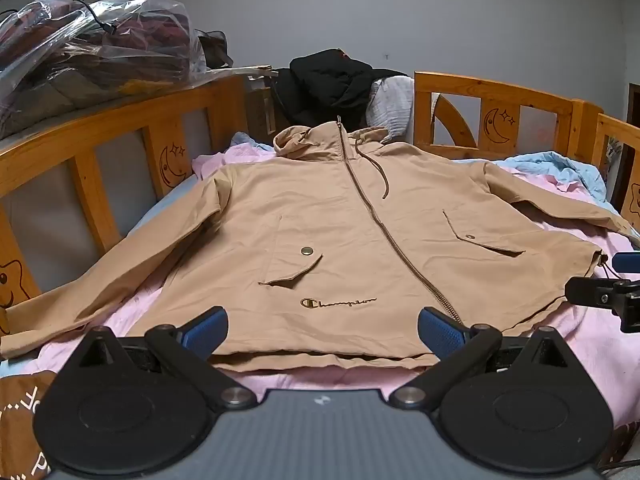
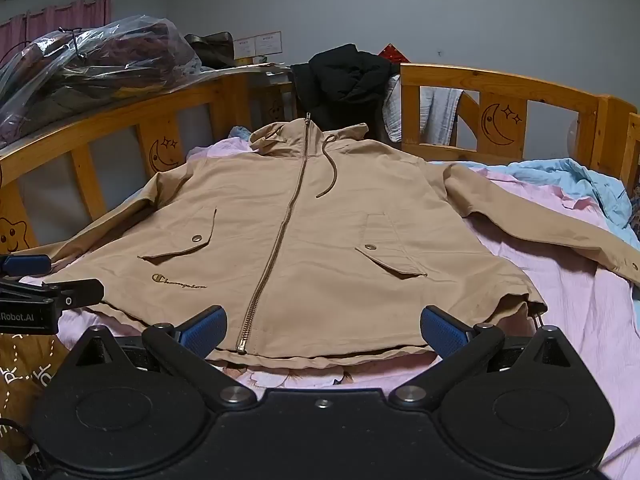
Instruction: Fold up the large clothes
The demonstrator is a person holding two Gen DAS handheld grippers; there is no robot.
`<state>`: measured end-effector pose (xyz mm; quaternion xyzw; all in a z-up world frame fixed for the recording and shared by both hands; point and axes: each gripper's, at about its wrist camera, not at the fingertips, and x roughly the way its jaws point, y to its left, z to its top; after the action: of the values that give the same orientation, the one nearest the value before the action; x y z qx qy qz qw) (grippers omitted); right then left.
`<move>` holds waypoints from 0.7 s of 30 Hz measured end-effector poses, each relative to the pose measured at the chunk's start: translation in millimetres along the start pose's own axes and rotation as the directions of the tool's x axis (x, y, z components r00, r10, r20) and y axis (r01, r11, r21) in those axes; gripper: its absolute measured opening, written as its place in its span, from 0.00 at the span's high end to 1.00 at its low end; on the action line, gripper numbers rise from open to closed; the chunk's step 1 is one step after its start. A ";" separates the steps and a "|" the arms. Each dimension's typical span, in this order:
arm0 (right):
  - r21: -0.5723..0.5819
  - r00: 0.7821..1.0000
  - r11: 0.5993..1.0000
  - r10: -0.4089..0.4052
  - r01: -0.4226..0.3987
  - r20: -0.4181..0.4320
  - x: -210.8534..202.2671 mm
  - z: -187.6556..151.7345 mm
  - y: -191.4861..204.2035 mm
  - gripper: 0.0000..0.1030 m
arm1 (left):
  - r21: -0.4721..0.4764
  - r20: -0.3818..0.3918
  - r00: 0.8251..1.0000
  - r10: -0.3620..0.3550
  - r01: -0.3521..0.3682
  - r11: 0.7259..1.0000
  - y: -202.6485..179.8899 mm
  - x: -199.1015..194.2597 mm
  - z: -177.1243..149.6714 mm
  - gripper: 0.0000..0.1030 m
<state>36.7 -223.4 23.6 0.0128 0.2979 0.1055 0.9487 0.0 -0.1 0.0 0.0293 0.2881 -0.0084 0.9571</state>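
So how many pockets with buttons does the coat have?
2. One pocket is on the logo side of the coat, the other pocket across the zip. Any on the back are hidden.

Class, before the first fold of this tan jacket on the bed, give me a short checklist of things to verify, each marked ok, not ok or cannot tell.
1. Jacket lies front up, spread flat: ok.
2. Zipper closed from hem to collar: ok.
3. Both sleeves out to the sides, not tucked under: ok.
4. Left gripper open and empty at the hem: ok.
5. Right gripper open and empty at the hem: ok.
6. Hood flat behind the collar: not ok, it is bunched.
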 end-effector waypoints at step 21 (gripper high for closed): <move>0.002 1.000 1.000 0.001 -0.001 0.002 -0.5 -0.8 -1.1 0.00 | 0.000 -0.006 1.000 -0.002 0.002 1.000 0.3 -0.2 0.0 0.00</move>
<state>36.1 -224.6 23.1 0.0140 0.2971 0.1055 0.9489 -0.1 0.2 0.1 0.0288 0.2910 -0.0093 0.9563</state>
